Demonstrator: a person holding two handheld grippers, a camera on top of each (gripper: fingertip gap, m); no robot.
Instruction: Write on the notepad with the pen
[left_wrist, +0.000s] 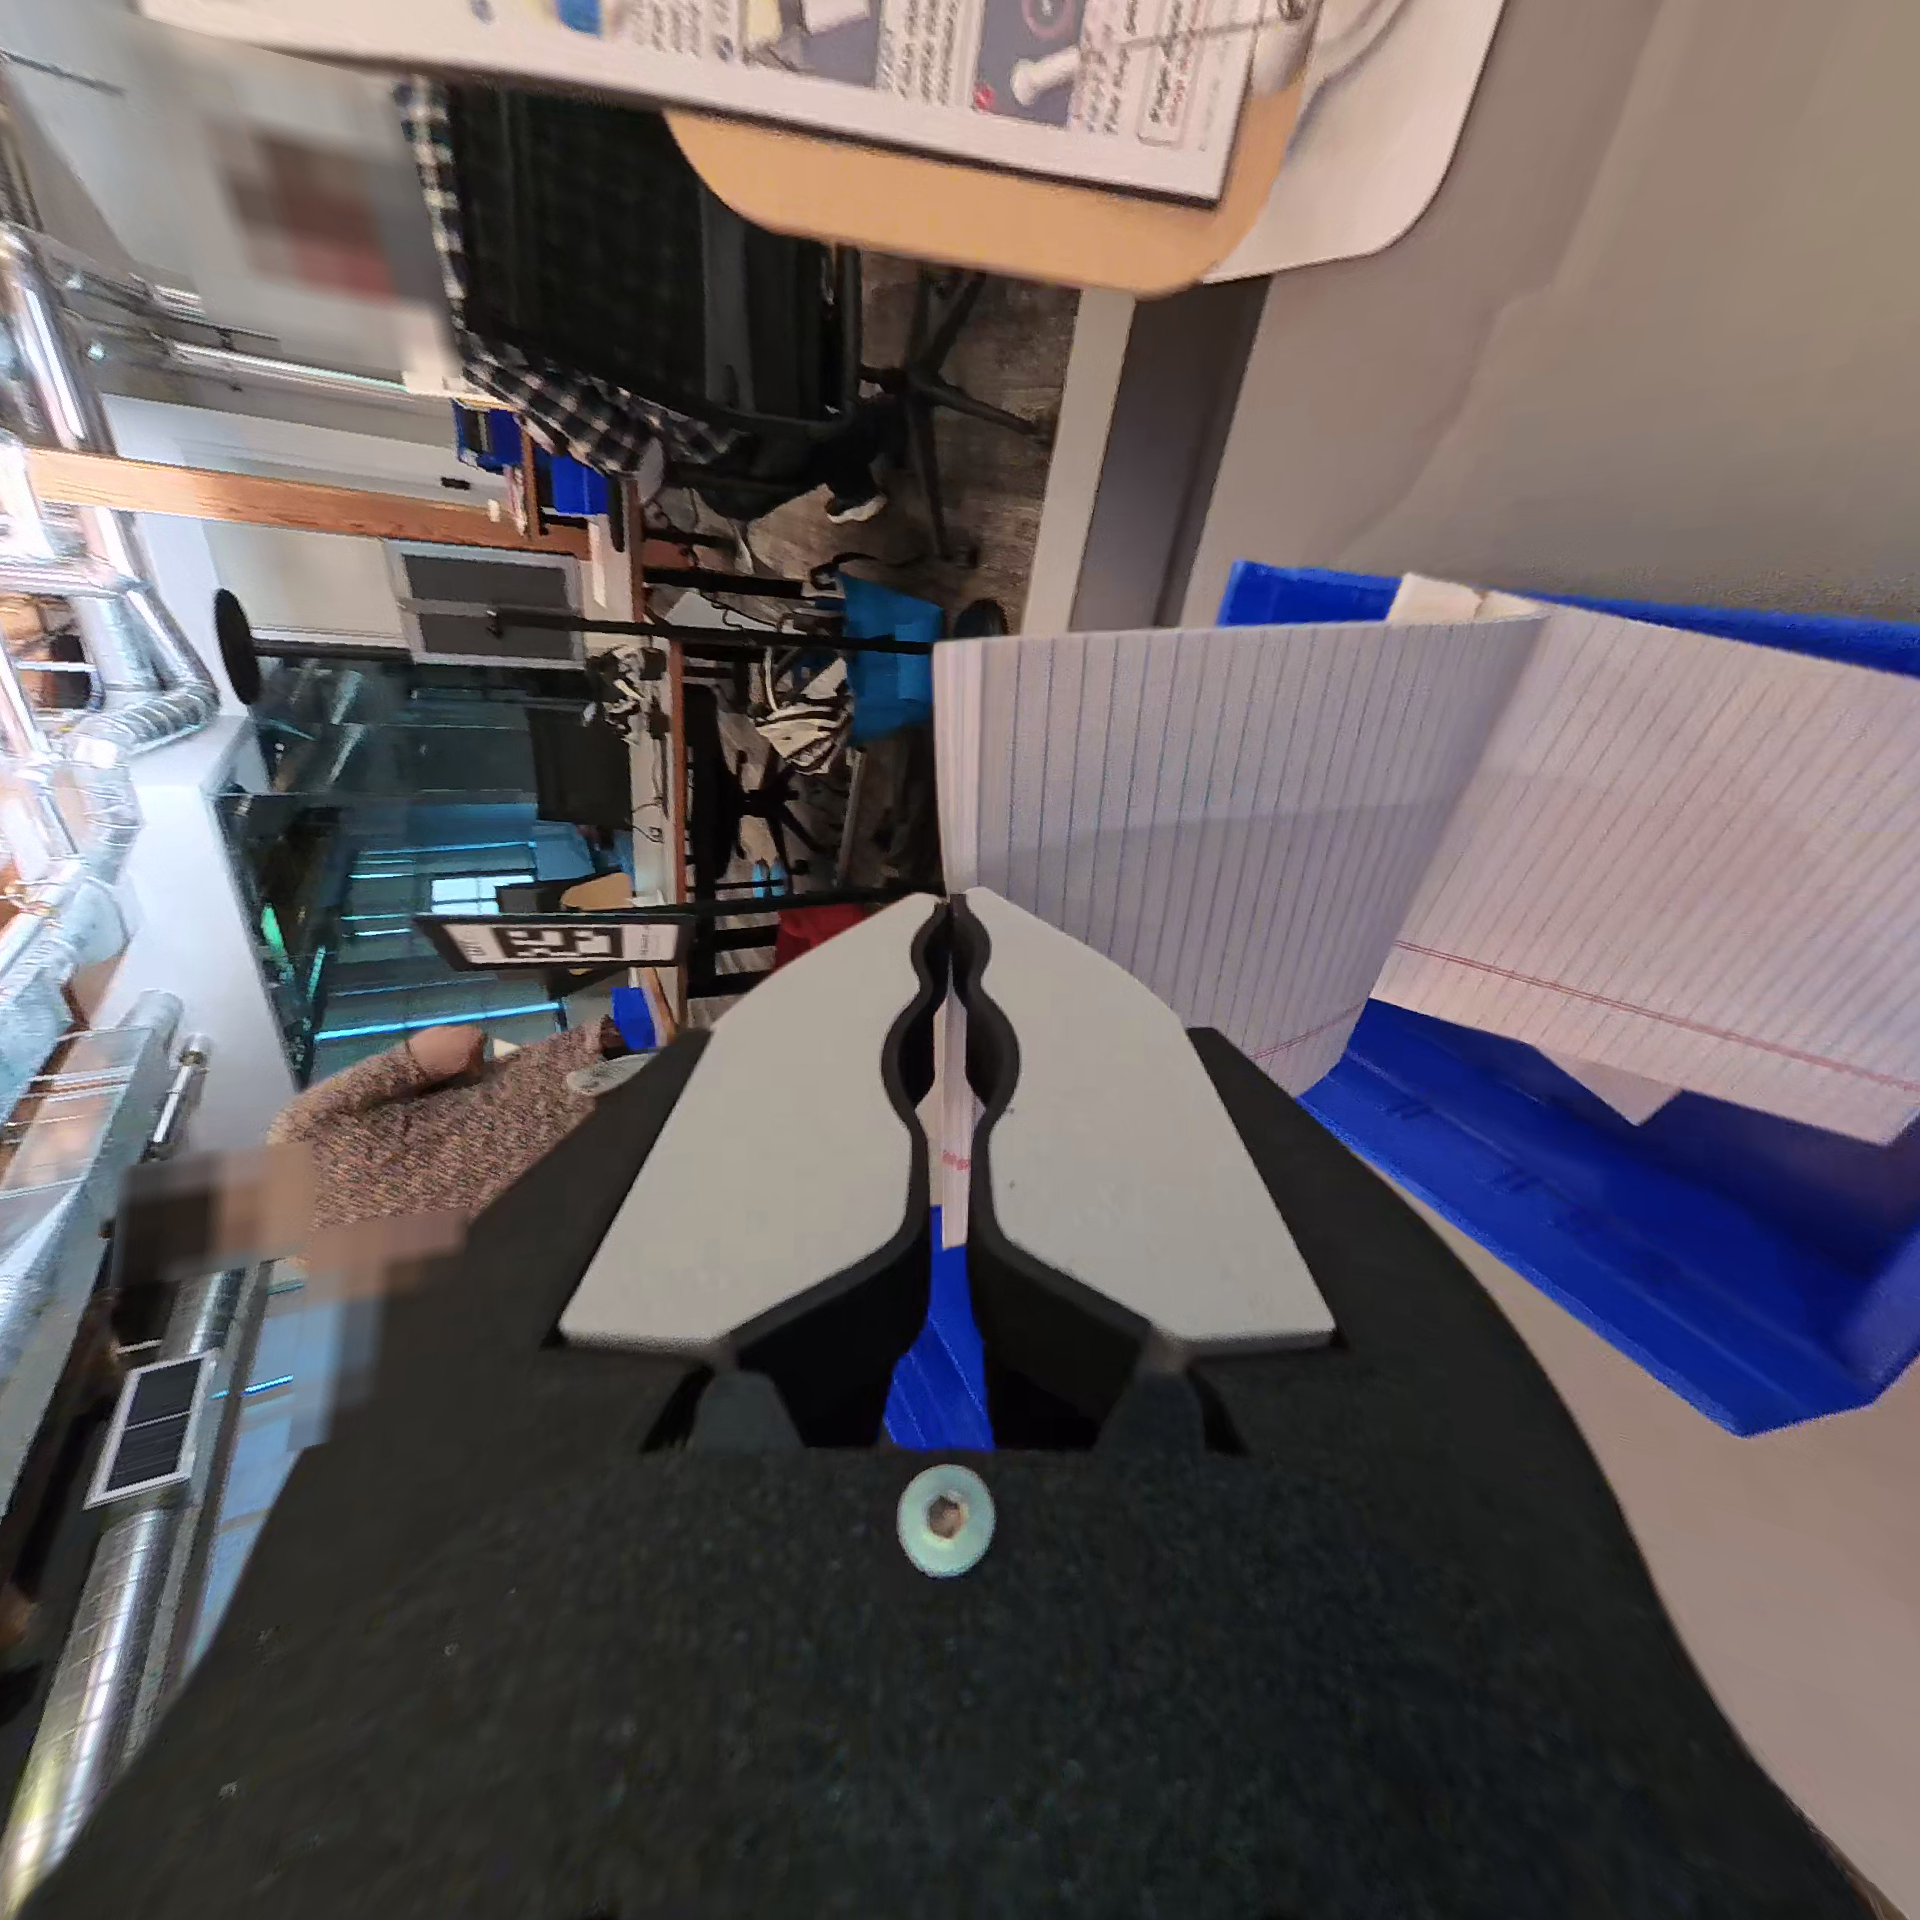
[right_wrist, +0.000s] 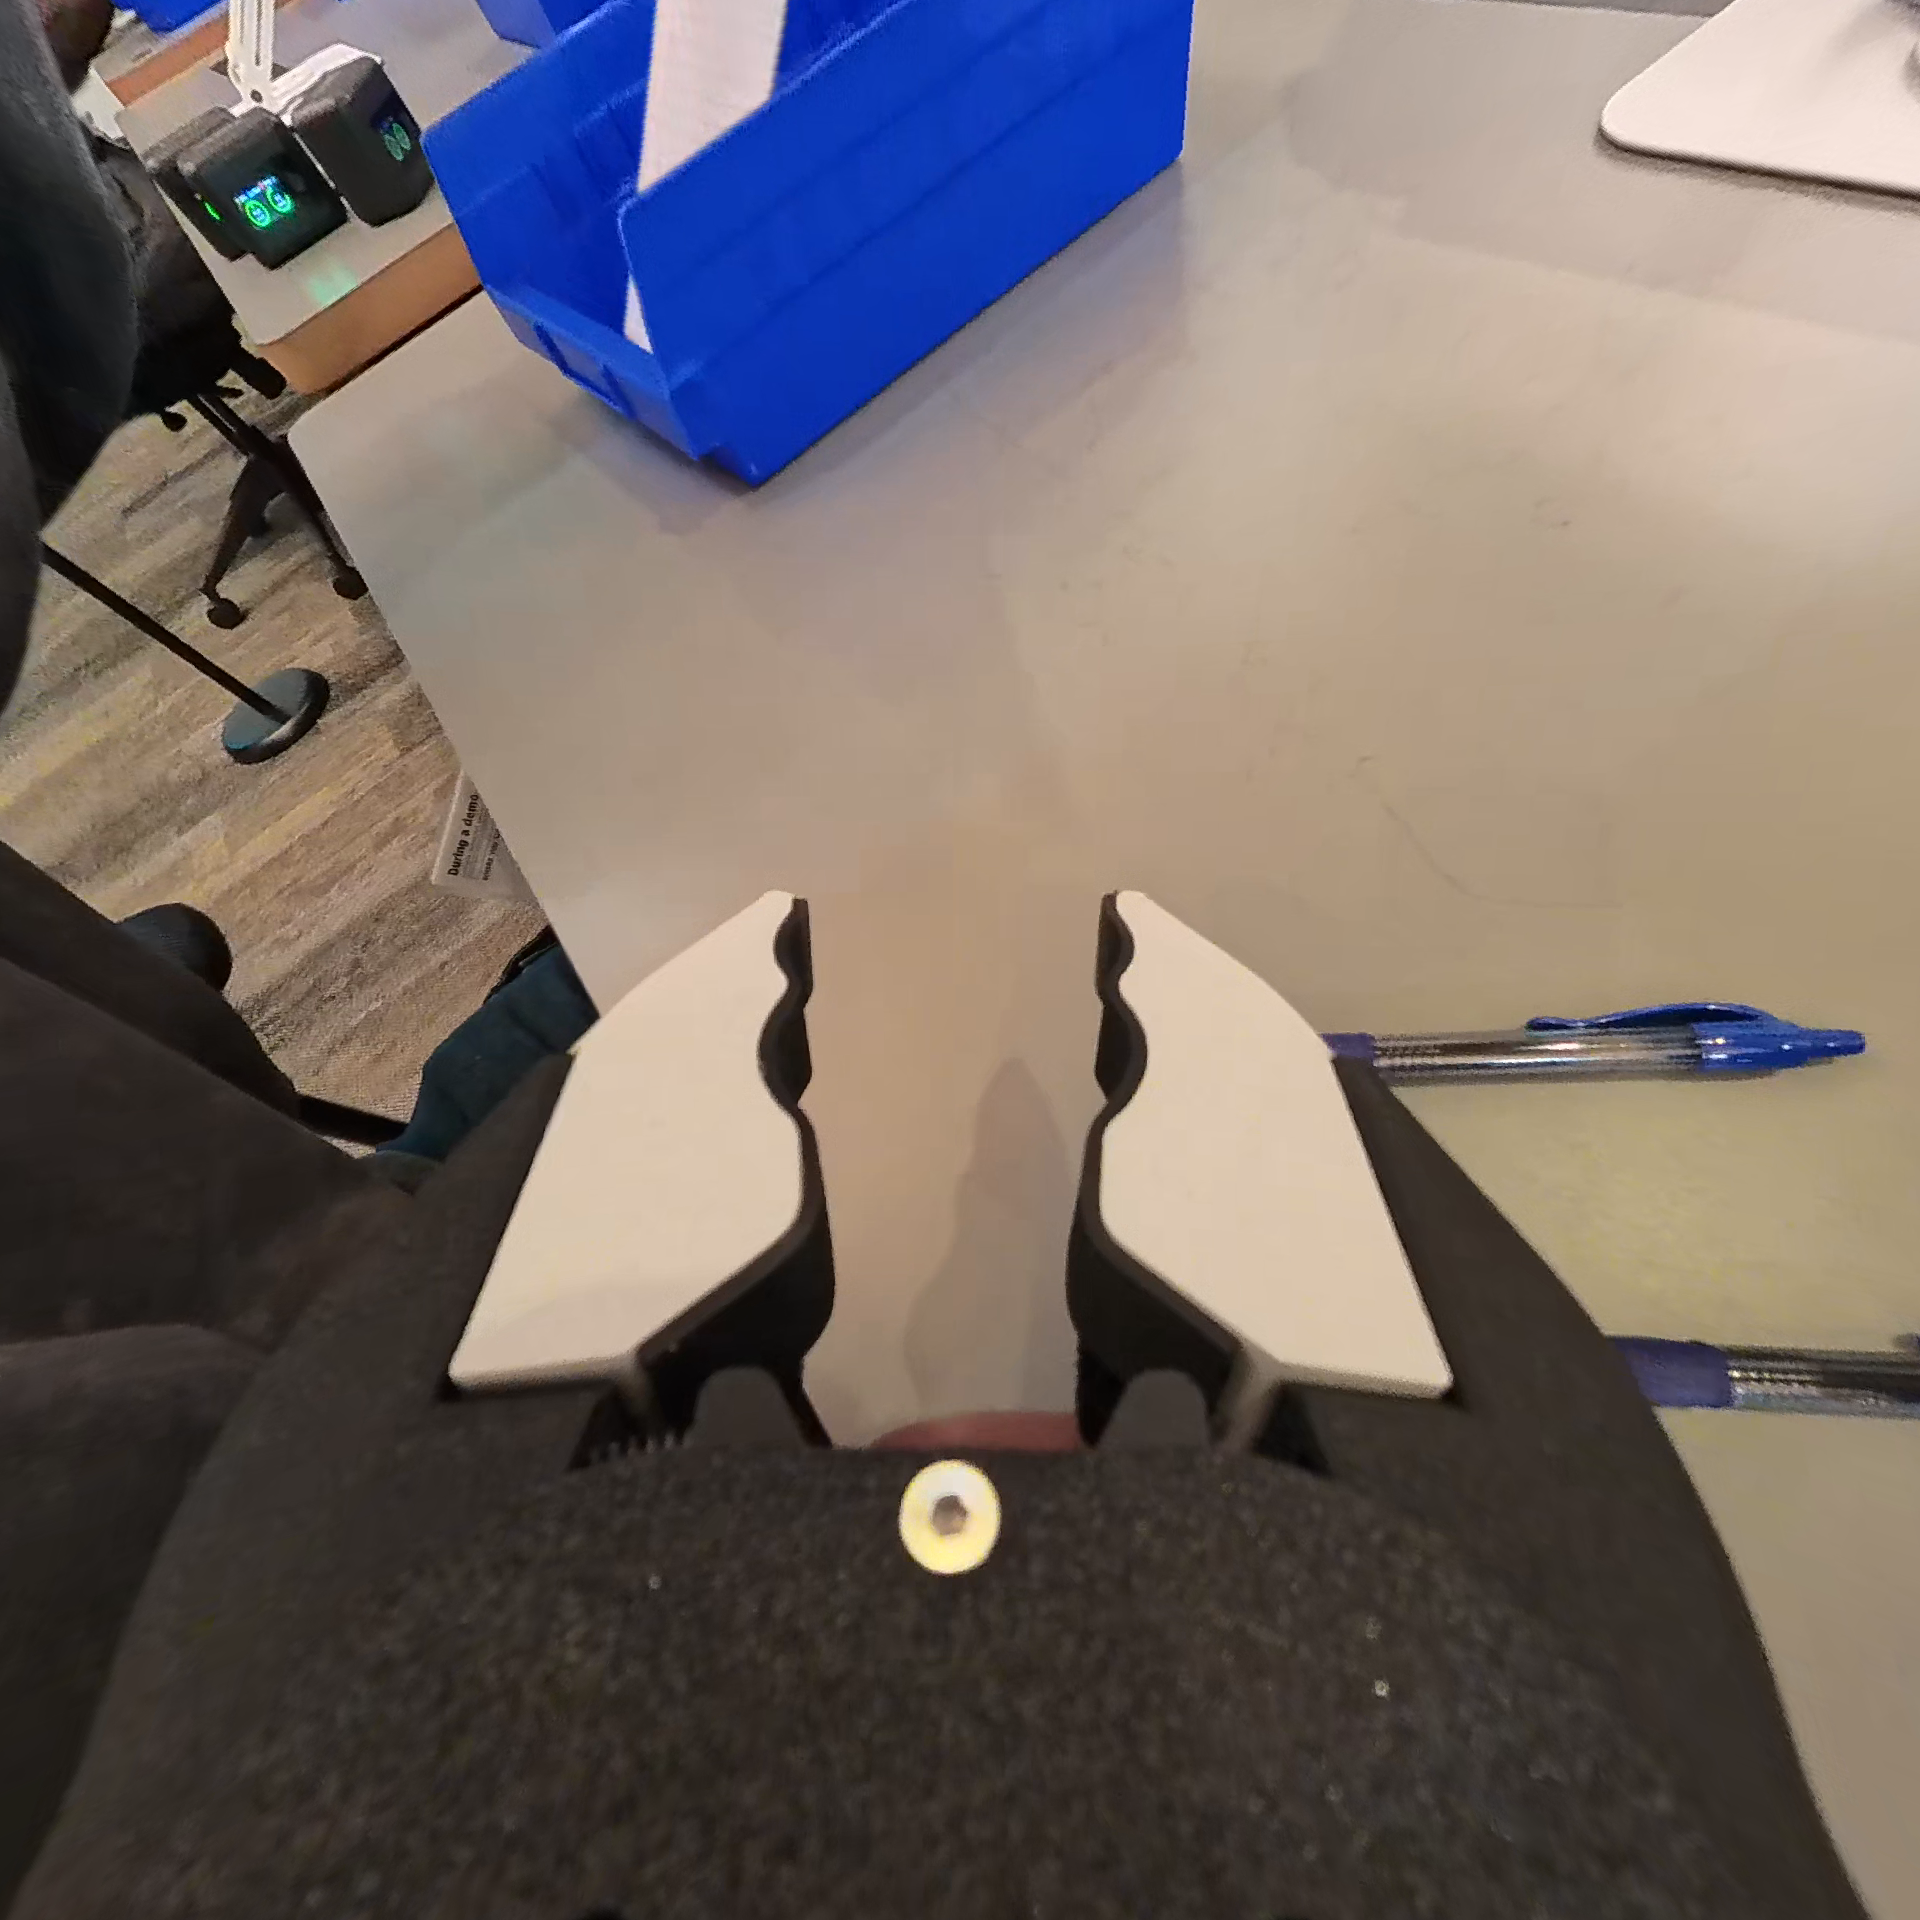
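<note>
Still fetching: grey tabletop (right_wrist: 1351, 623), blue plastic bin (right_wrist: 831, 260) well ahead. Left gripper (left_wrist: 951, 914) pinched shut on the edge of the white lined notepad (left_wrist: 1143, 831), lifted over that bin; right gripper (right_wrist: 951, 914) spread wide, empty. Clear blue-capped ballpoint pen (right_wrist: 1621, 1049) flat just right of it, ungrasped; probably next, notepad down, then a sideways reach
</note>
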